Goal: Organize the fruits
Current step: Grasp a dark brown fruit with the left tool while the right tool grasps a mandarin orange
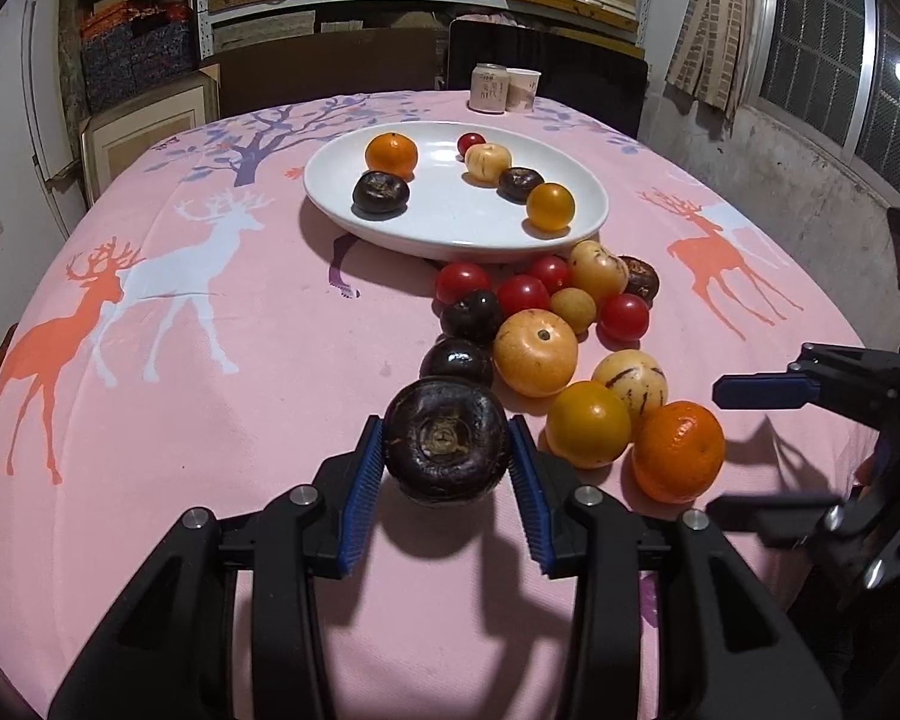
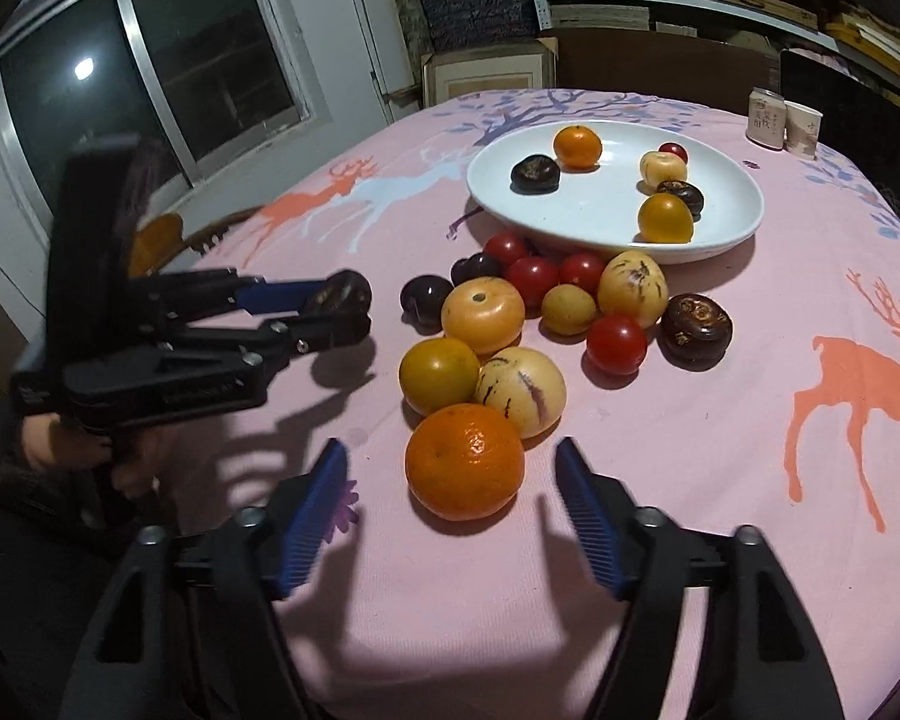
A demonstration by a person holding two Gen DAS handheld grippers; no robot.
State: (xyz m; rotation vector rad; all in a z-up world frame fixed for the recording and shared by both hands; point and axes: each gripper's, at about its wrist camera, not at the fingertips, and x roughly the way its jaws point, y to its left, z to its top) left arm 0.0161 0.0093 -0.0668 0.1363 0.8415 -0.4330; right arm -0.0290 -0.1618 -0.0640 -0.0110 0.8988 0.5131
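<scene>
My left tool [image 1: 447, 450] clamps a dark wrinkled fruit [image 1: 446, 441] (underside hidden); my right tool [image 2: 450, 468] gapes around the orange [image 2: 464, 461], near the plate [image 2: 594, 222].

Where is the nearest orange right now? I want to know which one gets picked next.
In the right wrist view the orange lies on the pink tablecloth at the near end of the fruit pile, just ahead of the open right hand-held gripper, touching the striped yellow fruit.
</scene>
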